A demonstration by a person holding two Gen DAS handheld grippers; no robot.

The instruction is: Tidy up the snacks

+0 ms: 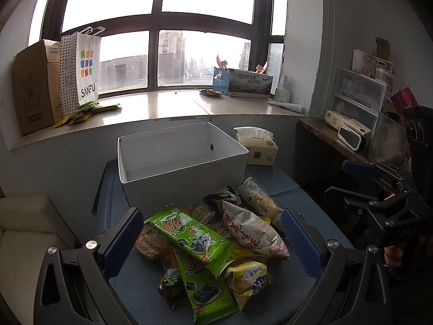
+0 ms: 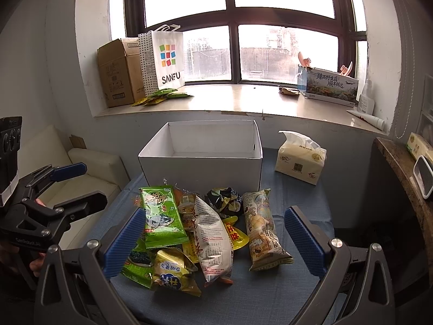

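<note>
While both jaws stand spread and empty, left hand-held gripper [image 1: 211, 243] hovers over snacks [image 1: 213, 246] heaped on desk [image 2: 303, 205] before empty box [image 2: 203, 149]; right hand-held gripper [image 2: 213, 241] likewise. Best: pinch topmost green packet [image 1: 189, 233] at its edge, singly.

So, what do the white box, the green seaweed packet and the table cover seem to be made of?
White box: likely coated cardboard, matte, with thin straight walls and sharp folded corners.
Seaweed packet: glossy plastic film, probably; it shines and has crimped ends.
Table cover: looks like woven blue-grey fabric, dull, with a seam line; exact fibre unclear.
</note>
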